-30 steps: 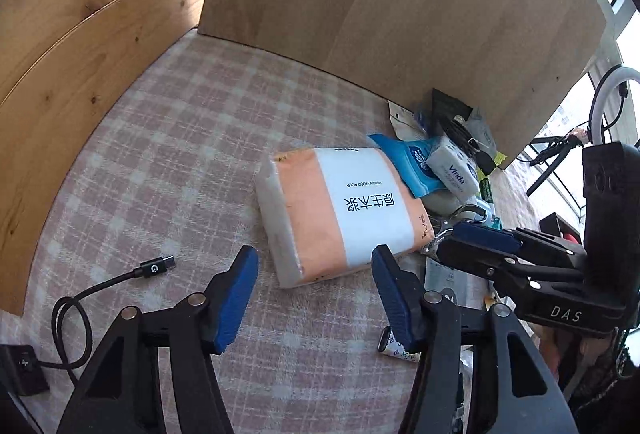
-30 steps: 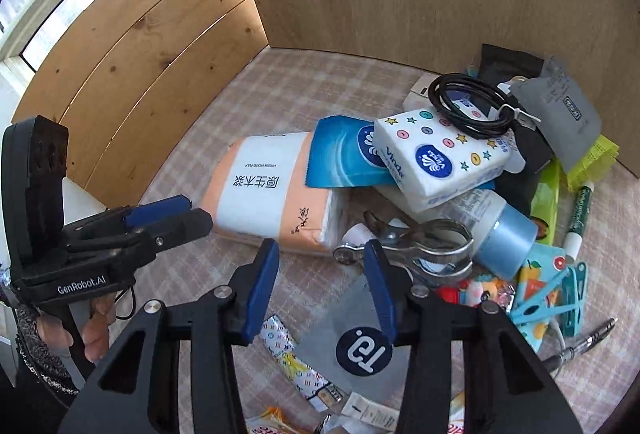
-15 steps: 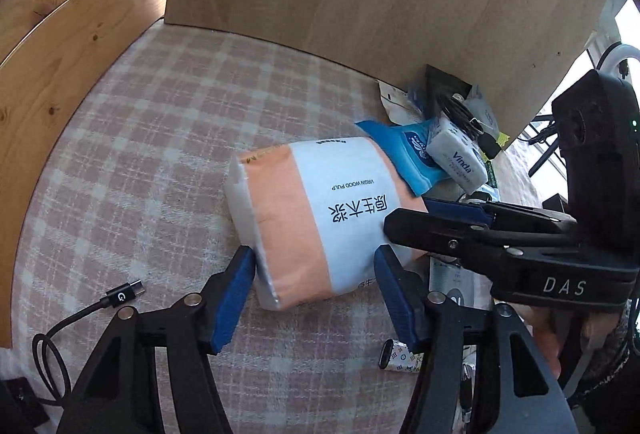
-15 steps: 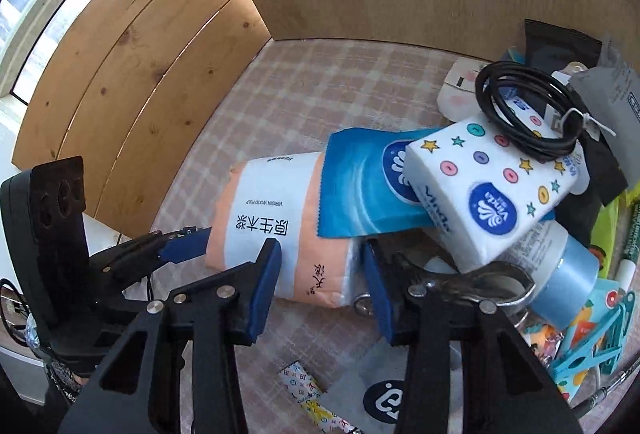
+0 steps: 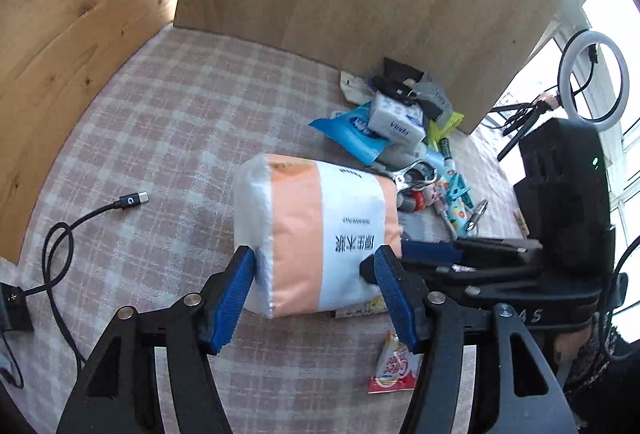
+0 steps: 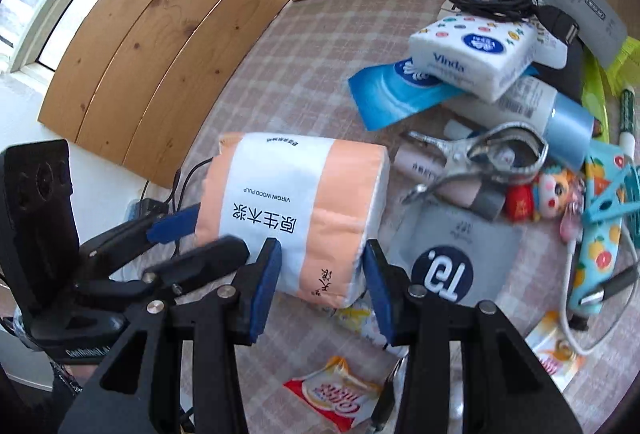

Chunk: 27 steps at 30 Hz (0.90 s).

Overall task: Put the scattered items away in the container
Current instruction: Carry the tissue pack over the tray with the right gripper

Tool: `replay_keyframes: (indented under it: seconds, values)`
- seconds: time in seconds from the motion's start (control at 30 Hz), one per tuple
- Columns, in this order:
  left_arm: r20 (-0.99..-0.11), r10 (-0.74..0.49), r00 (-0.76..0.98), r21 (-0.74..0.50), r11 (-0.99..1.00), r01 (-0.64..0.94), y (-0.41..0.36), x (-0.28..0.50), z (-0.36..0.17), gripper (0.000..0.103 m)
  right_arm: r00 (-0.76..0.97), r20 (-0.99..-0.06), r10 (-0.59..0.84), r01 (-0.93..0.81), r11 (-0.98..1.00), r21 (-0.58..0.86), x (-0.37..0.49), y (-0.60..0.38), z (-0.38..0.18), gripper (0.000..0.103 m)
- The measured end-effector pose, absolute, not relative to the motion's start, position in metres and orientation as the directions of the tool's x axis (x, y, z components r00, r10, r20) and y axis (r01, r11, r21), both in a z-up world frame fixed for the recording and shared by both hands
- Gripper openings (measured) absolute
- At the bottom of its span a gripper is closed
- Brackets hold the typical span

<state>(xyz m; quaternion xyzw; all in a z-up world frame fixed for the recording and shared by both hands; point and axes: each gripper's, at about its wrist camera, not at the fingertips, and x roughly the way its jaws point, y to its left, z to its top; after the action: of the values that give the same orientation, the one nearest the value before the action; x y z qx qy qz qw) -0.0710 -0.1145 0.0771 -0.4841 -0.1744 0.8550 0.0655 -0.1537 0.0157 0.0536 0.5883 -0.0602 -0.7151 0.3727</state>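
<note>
An orange and white tissue pack [image 5: 316,234] is held up off the checked tablecloth. My left gripper [image 5: 314,286] is shut on one end of it. My right gripper [image 6: 320,278] is shut on the other end of the same pack [image 6: 296,206]. Each gripper shows in the other's view, the right one at the right [image 5: 480,258], the left one at the left [image 6: 160,234]. No container is in view.
A pile of items lies by the wooden back board: a blue wipes pack [image 6: 400,90], a white Vinda tissue pack [image 6: 472,50], a bottle [image 6: 540,110], a metal clip [image 6: 480,158], a coiled black cable [image 6: 492,0]. A red snack packet [image 5: 394,370] and a USB cable [image 5: 80,218] lie on the cloth.
Both grippers have closed on the tissue pack and lifted it off the cloth, away from the pile, so the blue wipes pack now lies free.
</note>
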Motion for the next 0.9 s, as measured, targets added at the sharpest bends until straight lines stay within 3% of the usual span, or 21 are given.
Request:
replay_keyframes:
  seconds: [0.23, 0.37, 0.53, 0.9]
  values:
    - [-0.83, 0.244, -0.502, -0.282, -0.959, 0.001, -0.096, -0.064, 0.081, 0.059, -0.064, -0.808, -0.586, 0.468, -0.732, 0.495, -0.133, 0.023, 0.052, 0.042]
    - [-0.823, 0.294, -0.486, -0.364, -0.93, 0.055, -0.109, -0.057, 0.076, 0.059, -0.09, -0.805, -0.586, 0.464, -0.74, 0.487, -0.13, 0.024, 0.061, 0.042]
    - [-0.807, 0.255, -0.534, -0.31, -0.951, 0.015, -0.099, -0.049, 0.102, 0.059, -0.128, -0.793, -0.595, 0.485, -0.735, 0.473, -0.125, 0.026, 0.083, 0.042]
    - [-0.758, 0.341, -0.556, -0.307, -0.939, -0.157, -0.026, -0.06, 0.148, 0.059, -0.291, -0.757, -0.585, 0.427, -0.787, 0.445, -0.111, 0.116, 0.138, 0.042]
